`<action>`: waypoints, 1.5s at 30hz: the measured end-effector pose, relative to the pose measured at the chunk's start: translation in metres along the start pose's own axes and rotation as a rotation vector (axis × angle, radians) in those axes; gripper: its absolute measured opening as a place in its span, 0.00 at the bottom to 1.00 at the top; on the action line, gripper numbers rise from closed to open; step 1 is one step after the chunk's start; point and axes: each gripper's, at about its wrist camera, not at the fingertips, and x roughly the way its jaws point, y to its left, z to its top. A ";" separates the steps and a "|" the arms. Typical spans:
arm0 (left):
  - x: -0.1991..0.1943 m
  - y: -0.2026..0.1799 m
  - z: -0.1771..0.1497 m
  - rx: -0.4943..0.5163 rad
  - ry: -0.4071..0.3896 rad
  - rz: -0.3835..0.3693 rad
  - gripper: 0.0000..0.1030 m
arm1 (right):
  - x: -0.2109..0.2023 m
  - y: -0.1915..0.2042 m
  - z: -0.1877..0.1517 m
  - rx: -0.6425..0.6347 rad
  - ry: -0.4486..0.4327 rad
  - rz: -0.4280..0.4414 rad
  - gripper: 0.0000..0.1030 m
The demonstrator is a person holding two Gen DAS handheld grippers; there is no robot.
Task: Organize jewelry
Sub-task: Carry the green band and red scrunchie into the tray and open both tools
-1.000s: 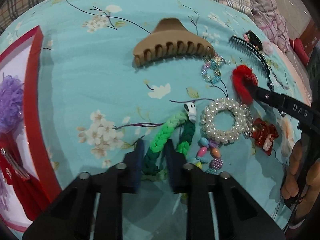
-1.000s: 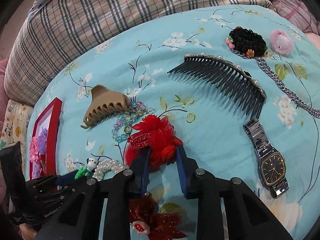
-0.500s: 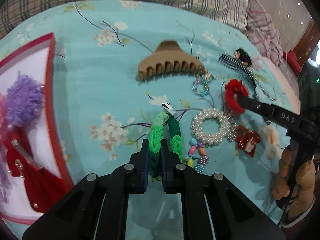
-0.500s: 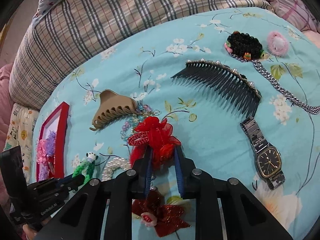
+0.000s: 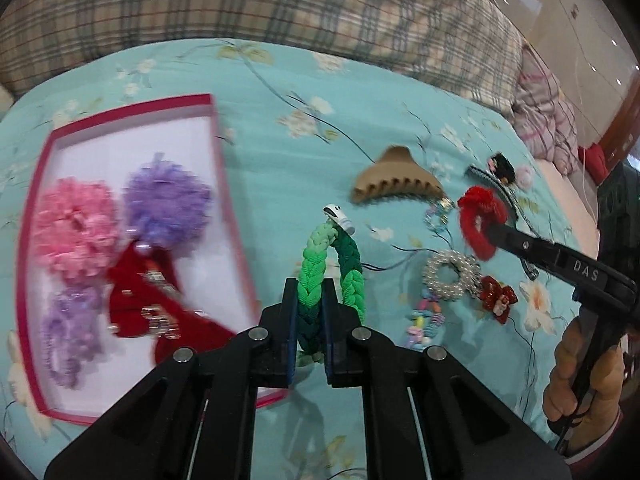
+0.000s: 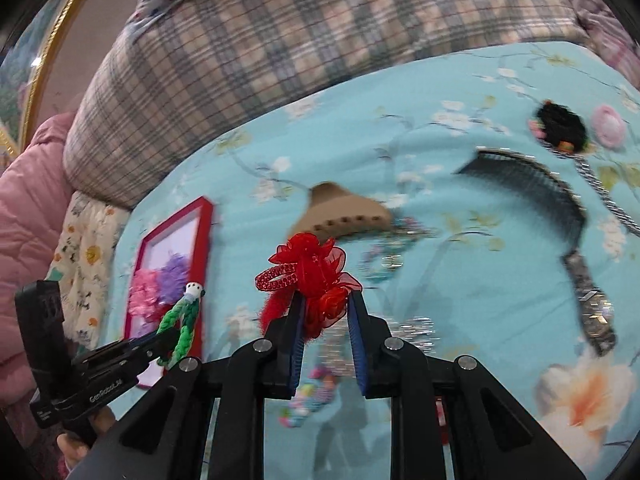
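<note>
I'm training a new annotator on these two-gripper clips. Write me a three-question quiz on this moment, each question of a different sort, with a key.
1. True or false: the left gripper is shut on the green braided hair tie.
2. Multiple choice: what does the right gripper hold? A) the tan claw clip B) the red bow hair tie C) the wristwatch
3. Fill in: inside the red tray, the pink scrunchie lies next to a ______ one of the same kind.

Key
1. True.
2. B, the red bow hair tie; the tan claw clip and the wristwatch lie on the floral bedspread.
3. Purple: the purple scrunchie.
</note>
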 end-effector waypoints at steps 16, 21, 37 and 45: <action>-0.049 0.113 0.006 -0.184 -0.100 0.100 0.08 | 0.059 0.108 -0.002 -0.108 0.079 0.144 0.19; -0.051 0.144 0.019 -0.214 -0.121 0.134 0.08 | 0.088 0.141 0.008 -0.137 0.094 0.173 0.20; -0.006 0.208 0.071 -0.288 -0.108 0.183 0.08 | 0.180 0.194 0.050 -0.213 0.117 0.126 0.20; 0.018 0.212 0.076 -0.277 -0.068 0.195 0.08 | 0.204 0.194 0.045 -0.241 0.162 0.086 0.20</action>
